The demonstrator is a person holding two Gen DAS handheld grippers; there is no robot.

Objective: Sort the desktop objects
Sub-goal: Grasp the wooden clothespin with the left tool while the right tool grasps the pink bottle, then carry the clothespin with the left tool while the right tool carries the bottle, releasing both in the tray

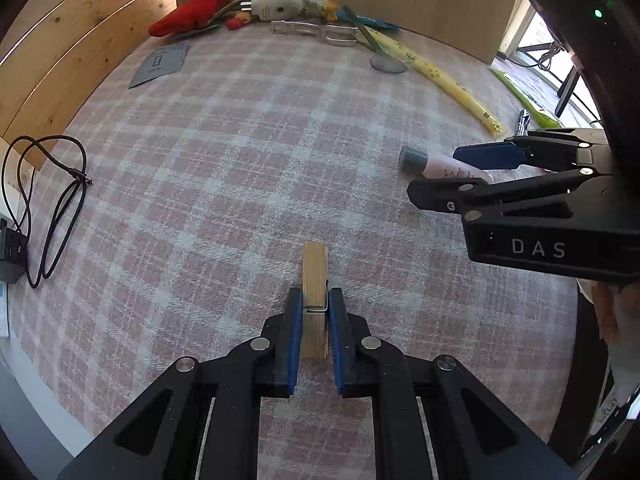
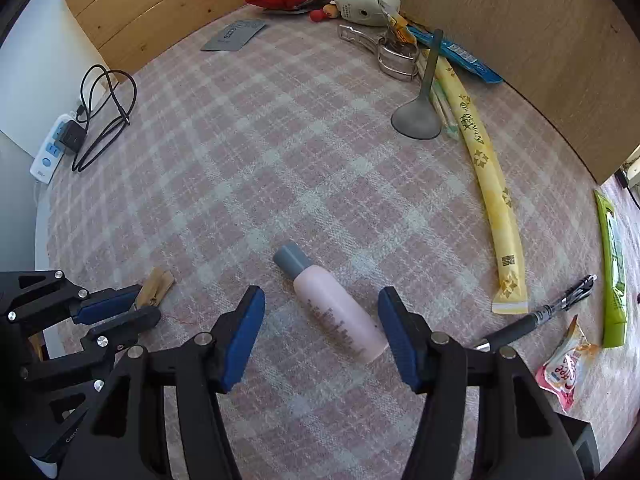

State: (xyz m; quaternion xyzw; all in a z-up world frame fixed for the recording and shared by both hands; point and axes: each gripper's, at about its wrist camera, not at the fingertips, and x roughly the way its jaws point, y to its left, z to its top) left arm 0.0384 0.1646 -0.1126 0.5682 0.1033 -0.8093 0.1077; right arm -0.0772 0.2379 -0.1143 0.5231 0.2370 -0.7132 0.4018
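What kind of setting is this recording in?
Probably a home desk or table: a plaid cloth covers it, wooden panels wall it in, and a power strip with a cable sits at its edge.

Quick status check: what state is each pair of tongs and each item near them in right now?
Left tongs: shut on the wooden clothespin.
Small wooden clothespin: clamped, lying on the checked cloth.
Right tongs: open, straddling the bottle, pads not pressing.
Pink plastic bottle with grey cap: lying on its side, capped.
Black pen: lying flat, untouched.
Black cable: looped, plugged into the adapter.
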